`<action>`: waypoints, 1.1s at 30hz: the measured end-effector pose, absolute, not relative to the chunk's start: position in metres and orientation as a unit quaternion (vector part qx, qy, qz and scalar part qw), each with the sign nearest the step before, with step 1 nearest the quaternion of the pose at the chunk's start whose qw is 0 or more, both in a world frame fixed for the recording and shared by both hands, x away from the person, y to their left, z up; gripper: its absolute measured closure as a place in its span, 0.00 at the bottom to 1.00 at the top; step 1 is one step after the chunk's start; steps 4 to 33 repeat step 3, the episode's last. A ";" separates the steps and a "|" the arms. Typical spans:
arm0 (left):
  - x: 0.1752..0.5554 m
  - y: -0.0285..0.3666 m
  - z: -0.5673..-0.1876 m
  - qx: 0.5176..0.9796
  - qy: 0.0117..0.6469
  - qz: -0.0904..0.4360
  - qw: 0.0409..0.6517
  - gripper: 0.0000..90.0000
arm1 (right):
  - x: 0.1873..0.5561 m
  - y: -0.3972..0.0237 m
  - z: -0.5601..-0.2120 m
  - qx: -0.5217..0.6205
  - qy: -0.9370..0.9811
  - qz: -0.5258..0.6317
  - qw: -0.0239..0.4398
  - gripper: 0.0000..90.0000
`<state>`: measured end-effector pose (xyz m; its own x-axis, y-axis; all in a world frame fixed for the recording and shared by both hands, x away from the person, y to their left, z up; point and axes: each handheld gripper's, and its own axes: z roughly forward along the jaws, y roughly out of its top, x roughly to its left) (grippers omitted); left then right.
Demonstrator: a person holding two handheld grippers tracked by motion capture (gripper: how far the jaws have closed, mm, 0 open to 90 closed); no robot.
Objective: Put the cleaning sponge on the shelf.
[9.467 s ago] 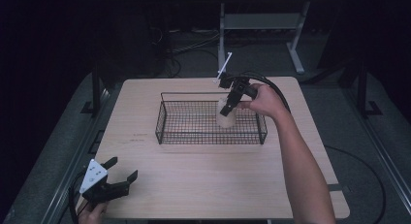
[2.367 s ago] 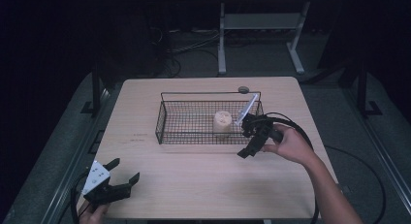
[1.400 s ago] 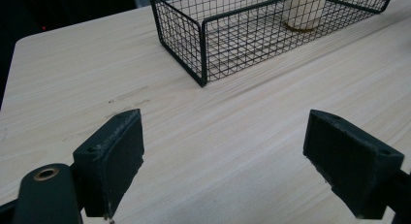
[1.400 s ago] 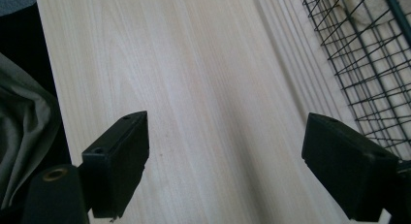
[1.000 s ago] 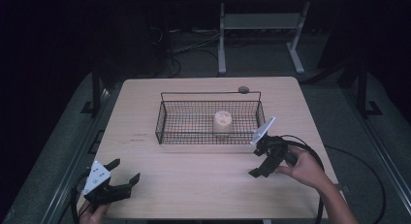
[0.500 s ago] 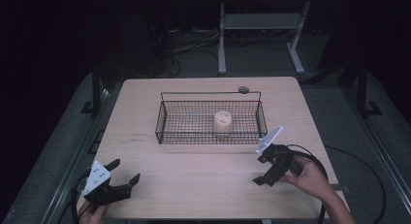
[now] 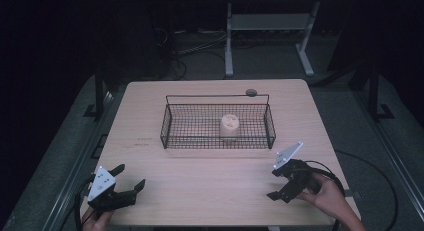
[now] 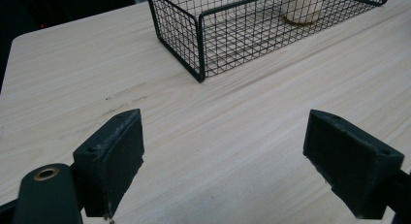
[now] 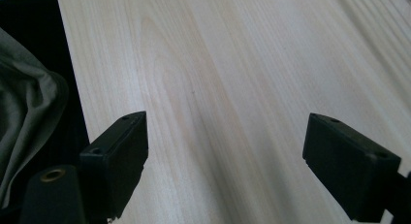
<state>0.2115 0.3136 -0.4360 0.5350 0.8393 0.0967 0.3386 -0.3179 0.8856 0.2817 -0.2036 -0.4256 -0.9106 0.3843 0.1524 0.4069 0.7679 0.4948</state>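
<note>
A black wire basket (image 7: pixel 200 141) stands in the middle of the pale wooden table (image 7: pixel 210 191). Inside it, right of centre, a cream cylinder (image 7: pixel 229 126) with holes in its top stands upright. My left gripper (image 7: pixel 131 175) rests at the front left corner, open and empty. In the left gripper view its jaws (image 8: pixel 223 166) point at the basket's near corner (image 8: pixel 198 49), with the cylinder (image 8: pixel 303 6) beyond. My right gripper (image 7: pixel 273 184) hovers low at the front right, open, with nothing between its jaws. The right gripper view has its jaws (image 9: pixel 225 166) over bare wood.
A small dark round thing (image 7: pixel 251 92) lies on the table behind the basket's back right corner. Cables trail off both front corners. Grey cloth (image 9: pixel 24 112) hangs past the table edge in the right gripper view. Bare wood stretches between the two grippers.
The right hand has drawn back from the basket to the front right of the table and sunk lower. The cylinder stays in the basket. The left gripper has not moved.
</note>
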 end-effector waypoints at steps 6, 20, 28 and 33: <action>0.212 0.313 -0.436 0.760 0.388 0.286 0.436 0.15 | 0.276 -0.207 -0.429 -0.210 -0.937 -0.278 0.015 0.18; 0.212 0.313 -0.436 0.760 0.388 0.286 0.436 0.15 | 0.276 -0.207 -0.429 -0.210 -0.937 -0.278 0.015 0.18; 0.212 0.313 -0.436 0.760 0.388 0.286 0.436 0.15 | 0.276 -0.207 -0.429 -0.210 -0.937 -0.278 0.015 0.18; 0.212 0.313 -0.436 0.760 0.388 0.286 0.436 0.15 | 0.276 -0.207 -0.429 -0.210 -0.937 -0.278 0.015 0.18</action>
